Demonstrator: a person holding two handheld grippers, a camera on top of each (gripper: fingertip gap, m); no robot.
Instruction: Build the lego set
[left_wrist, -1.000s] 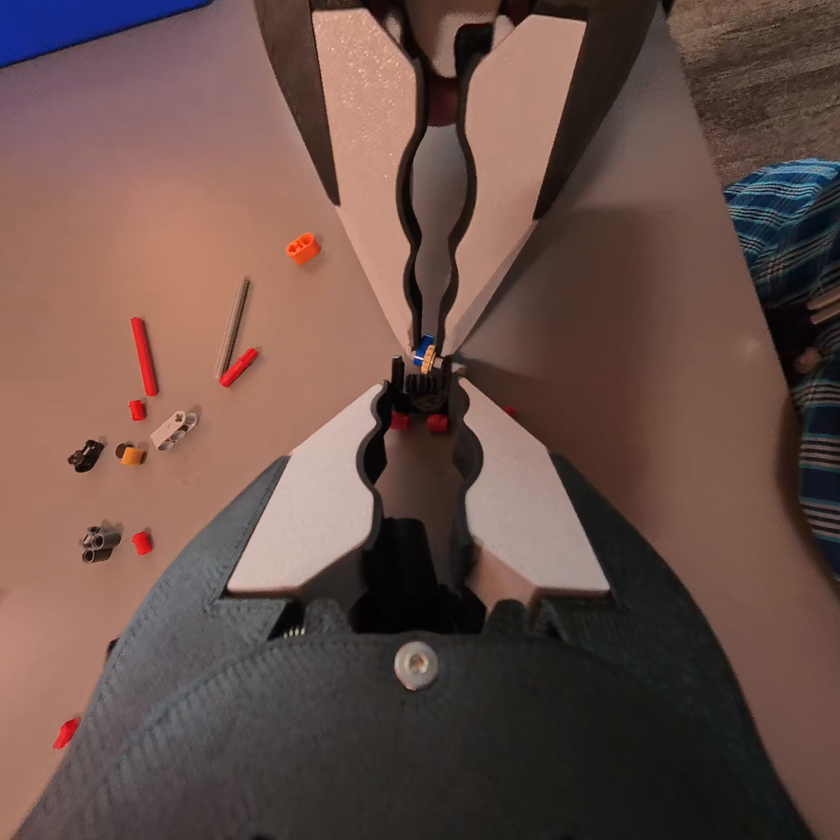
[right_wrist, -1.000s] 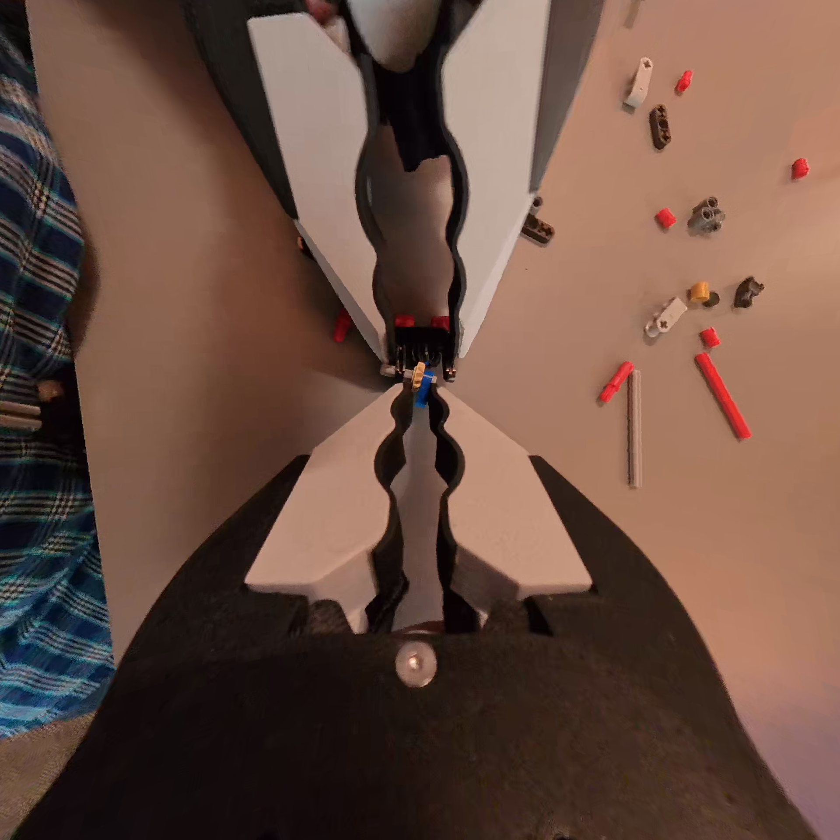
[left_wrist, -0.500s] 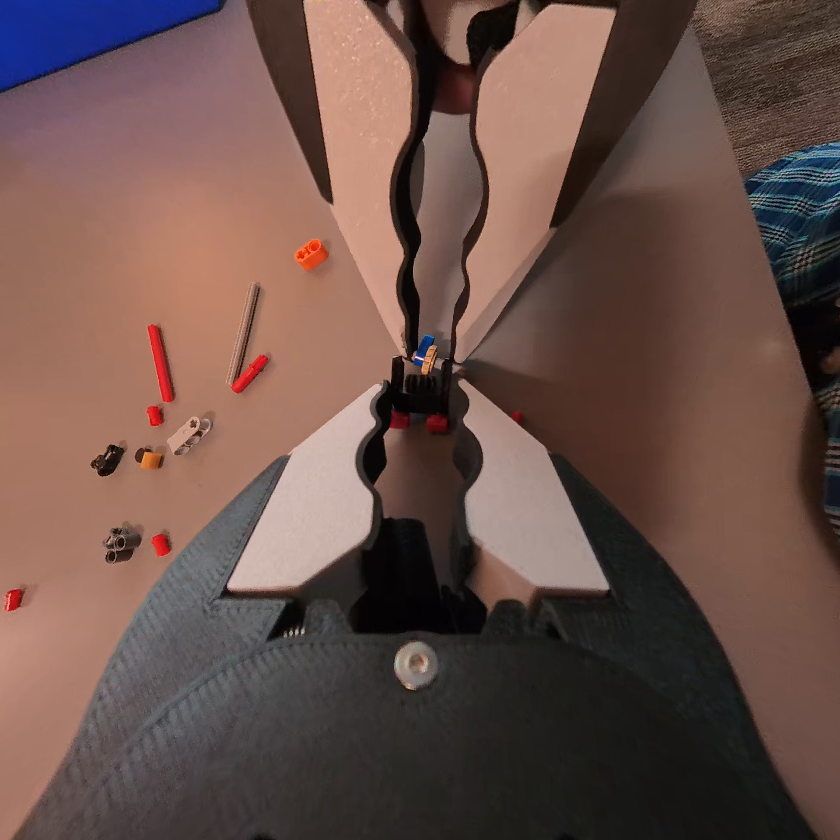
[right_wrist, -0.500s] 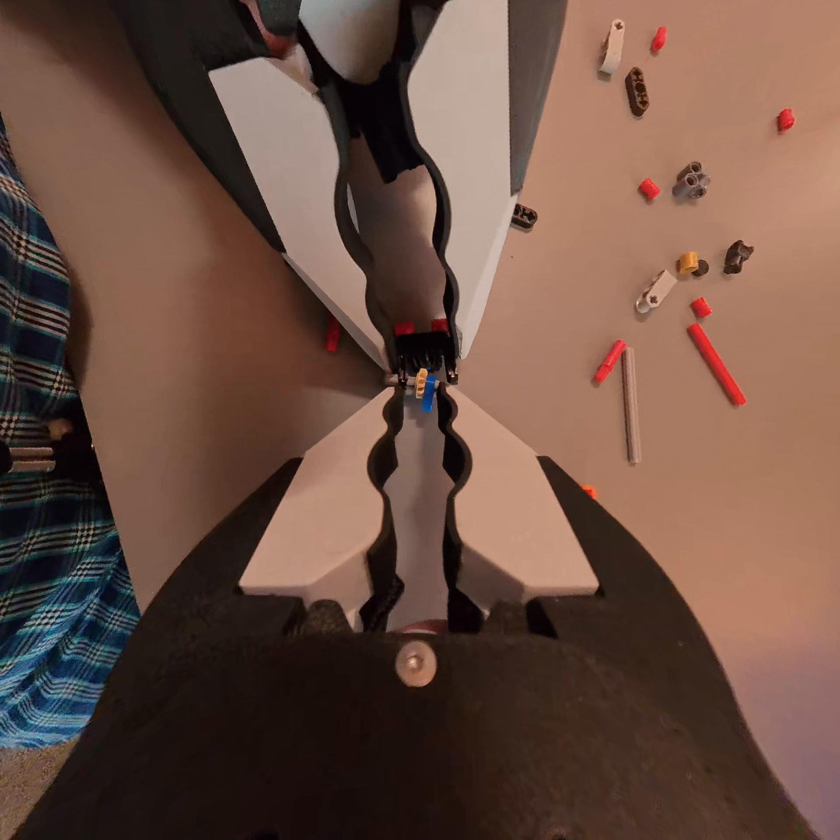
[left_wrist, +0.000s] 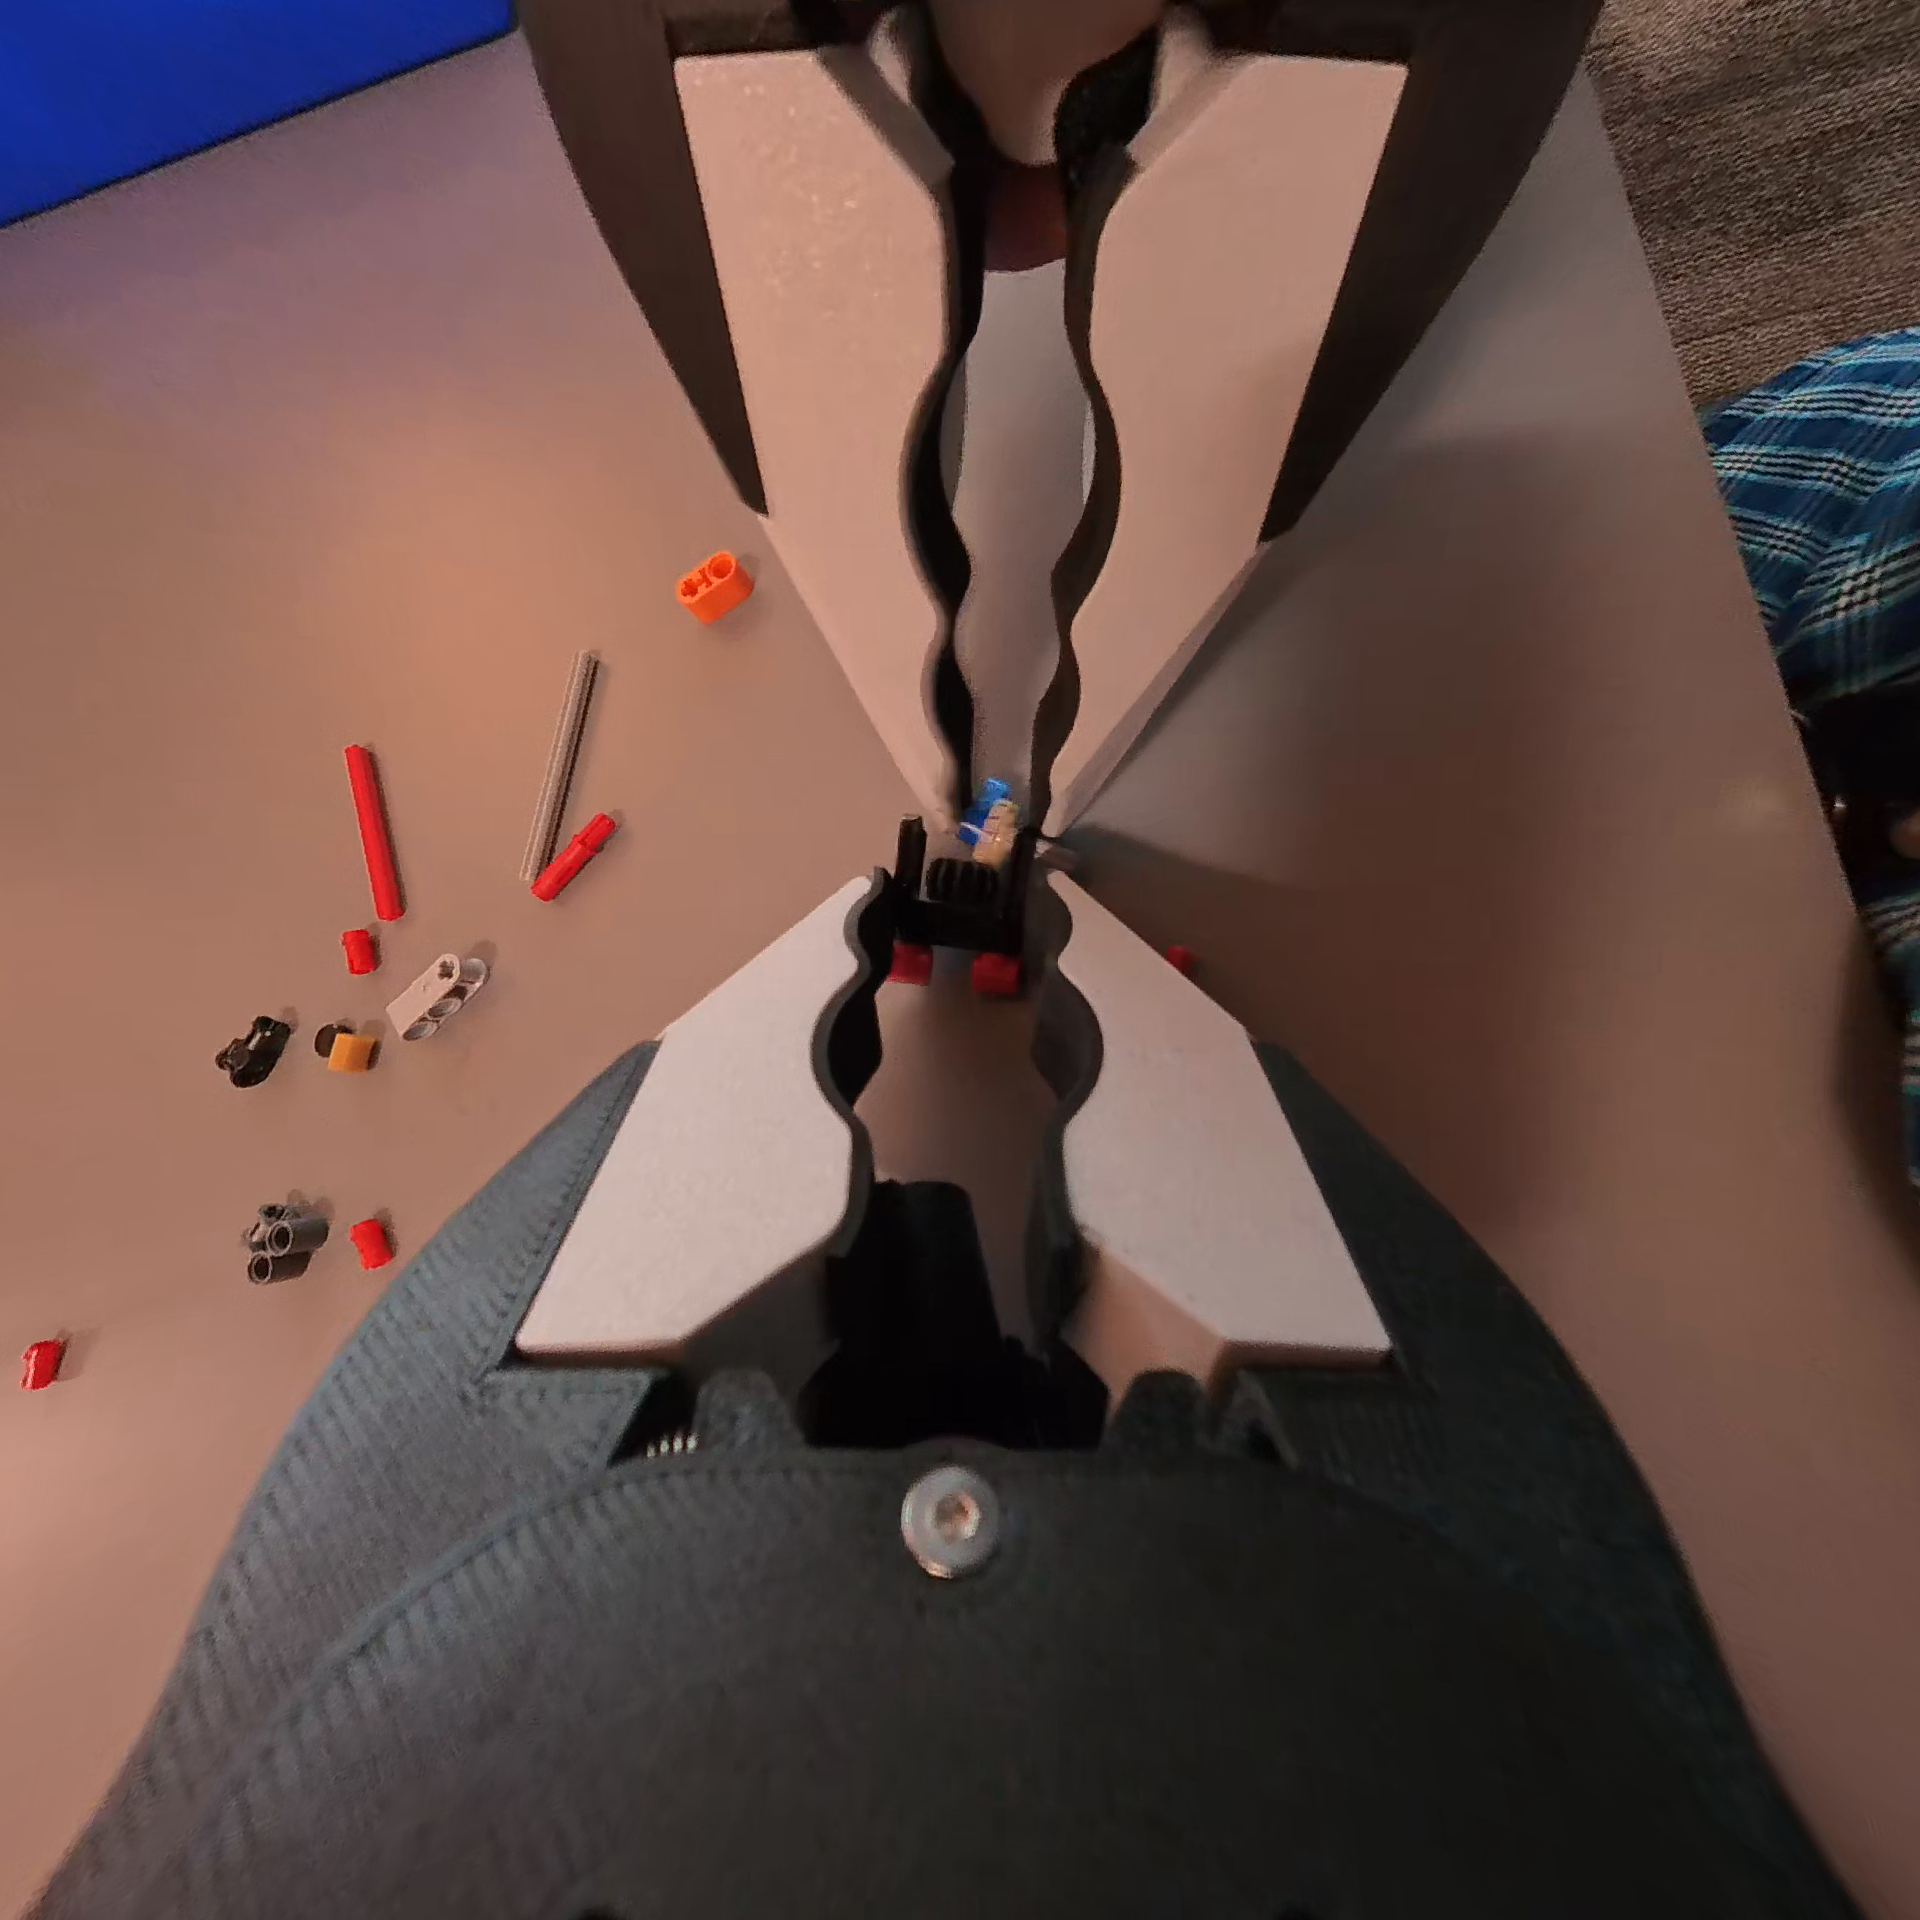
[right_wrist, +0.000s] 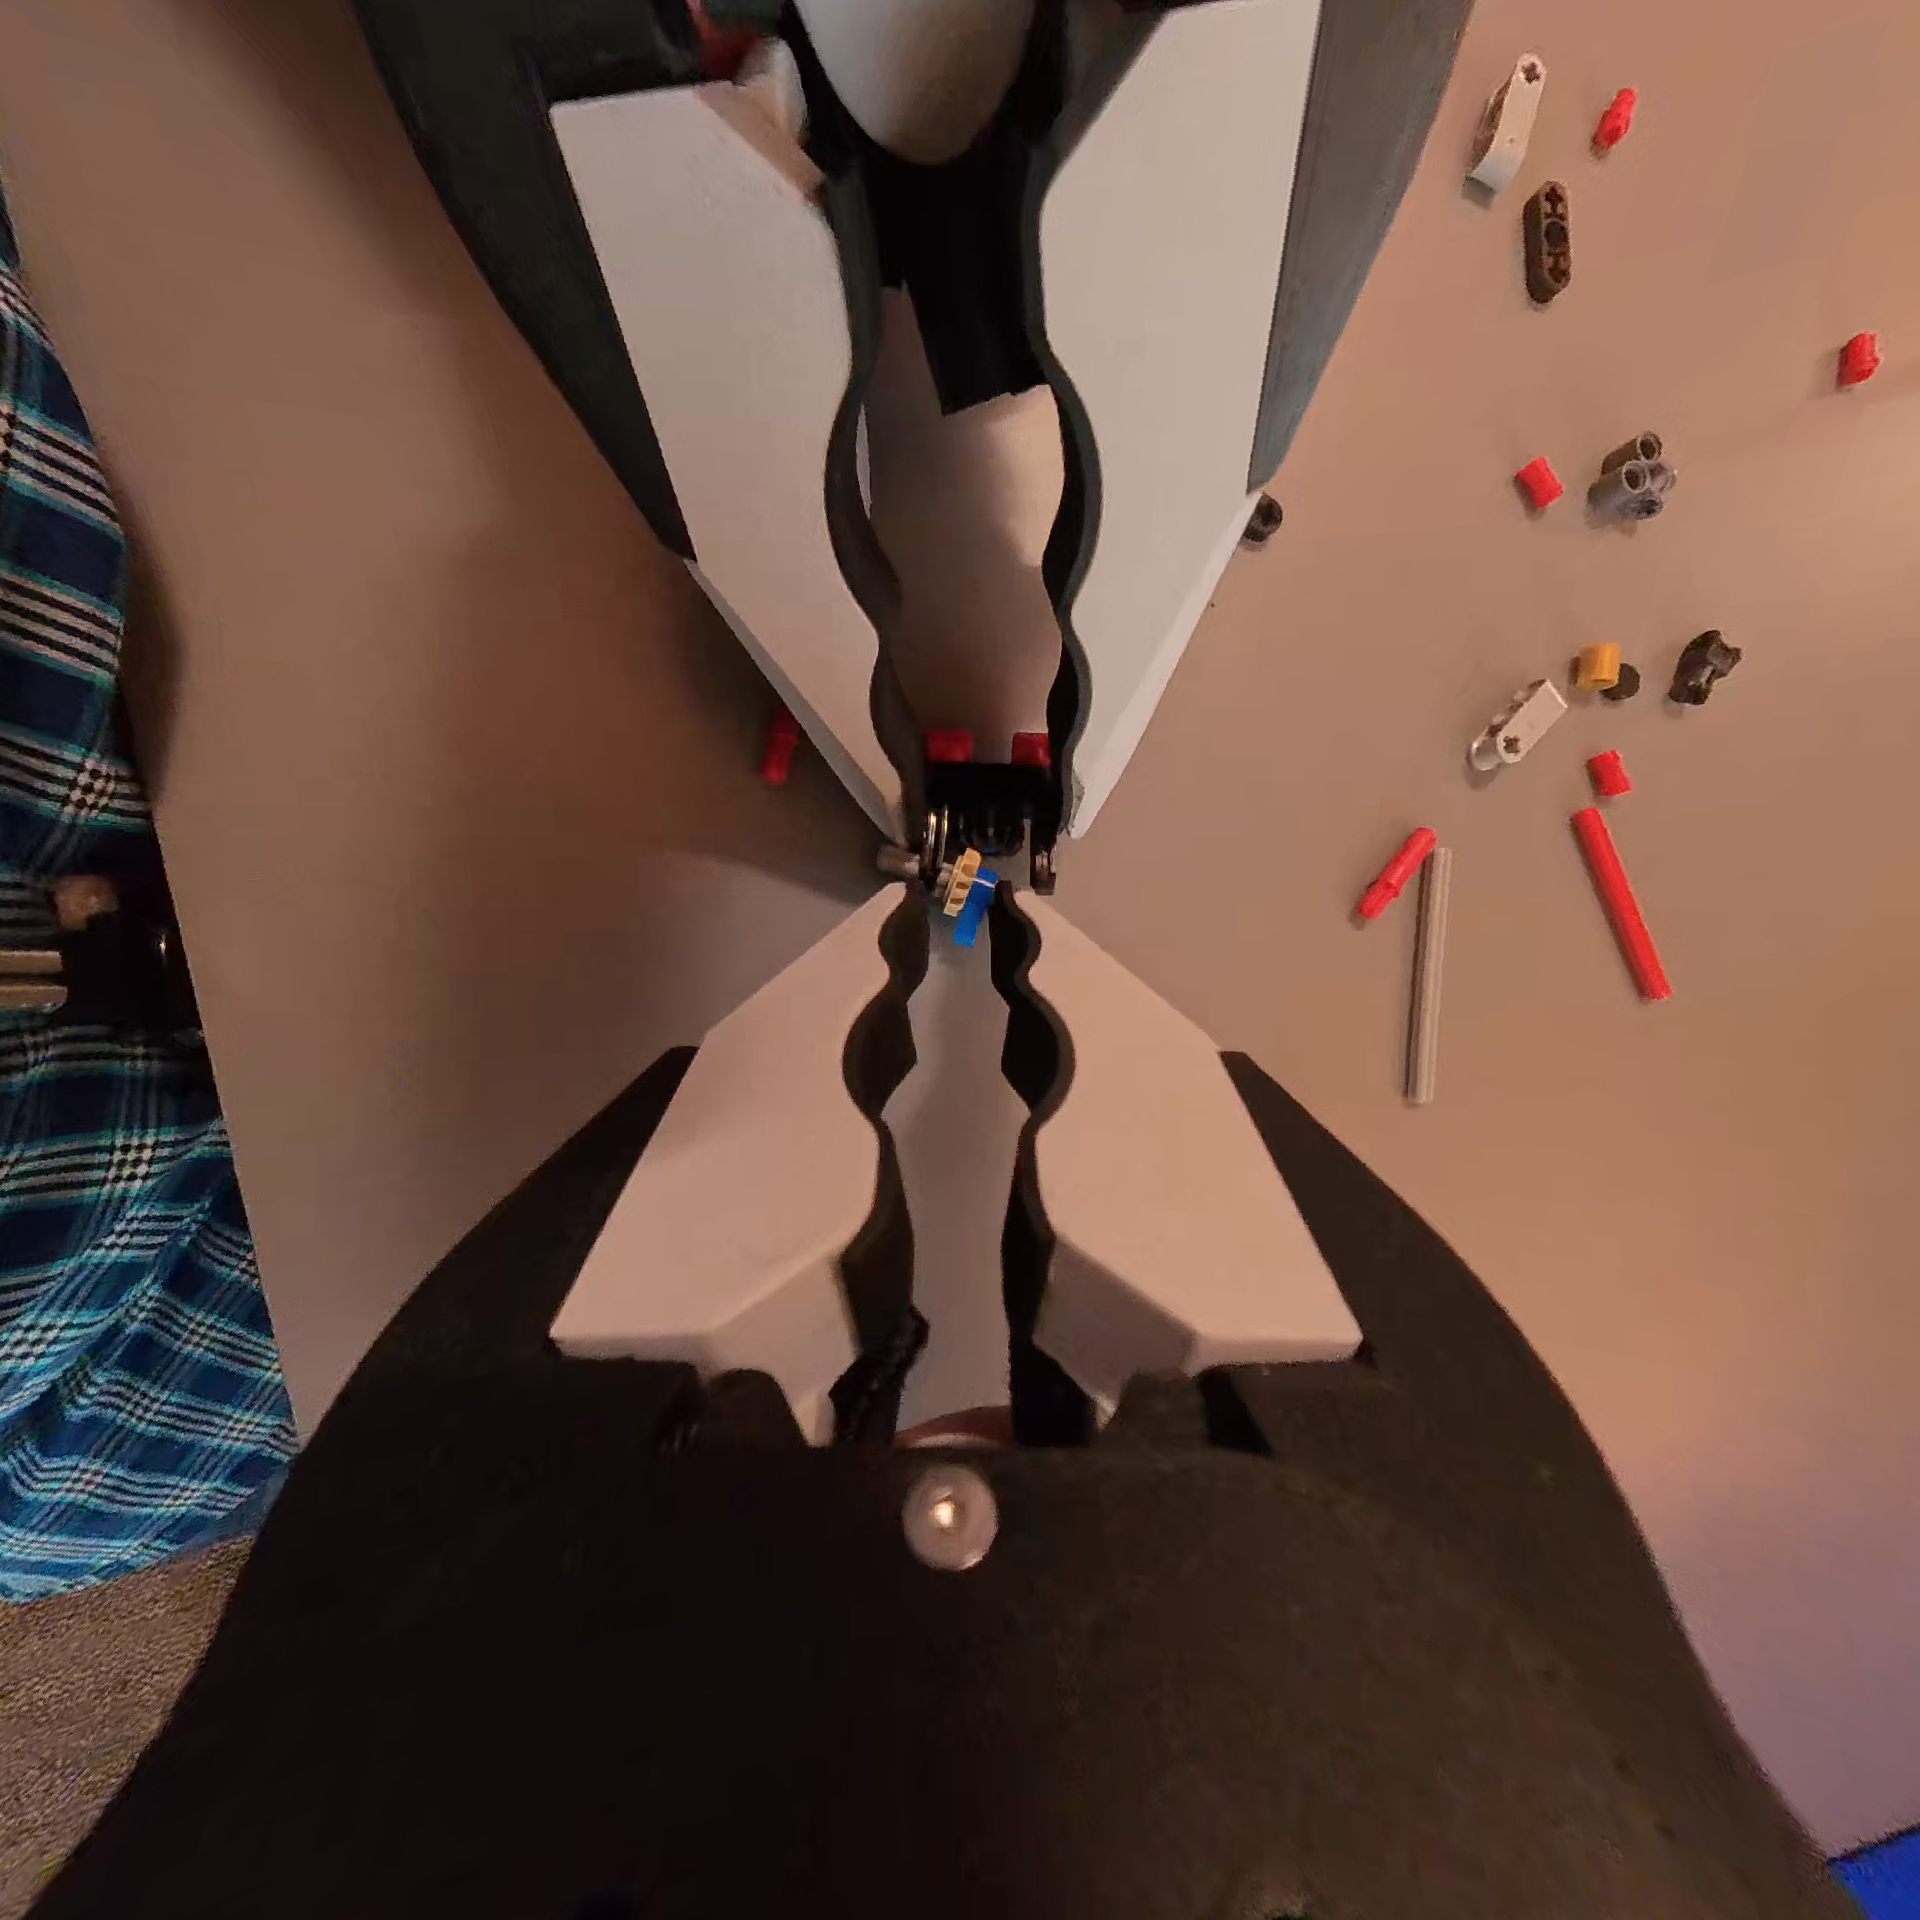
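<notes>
Left wrist view first: your left gripper (left_wrist: 961, 914) is clamped on the black lego assembly (left_wrist: 956, 914), which has two red pins (left_wrist: 951, 966) poking out toward the camera and a dark gear sitting in the middle of the frame. It's held up above the table (left_wrist: 312, 468), right at the fingertips.

Just past that, your right gripper (left_wrist: 992, 810) comes in nose to nose from the far side. Its tips are pinched on a small blue and tan piece (left_wrist: 992, 816), and that piece is touching the top edge of the black assembly. From the right wrist view, the blue and tan piece (right_wrist: 966, 894) sits tilted between the tips and up against the frame.

Off to your left on the table, loose parts are scattered: a long red axle (left_wrist: 372, 831), a grey axle (left_wrist: 561, 764) with a short red pin (left_wrist: 574, 855) beside its near end, an orange connector (left_wrist: 714, 585) further out, plus a white beam (left_wrist: 436, 997) and some small black, yellow and red bits nearer you.

Far back there's a blue thing (left_wrist: 156, 83) at the table's corner, and plaid fabric (left_wrist: 1839, 520) on the right.
</notes>
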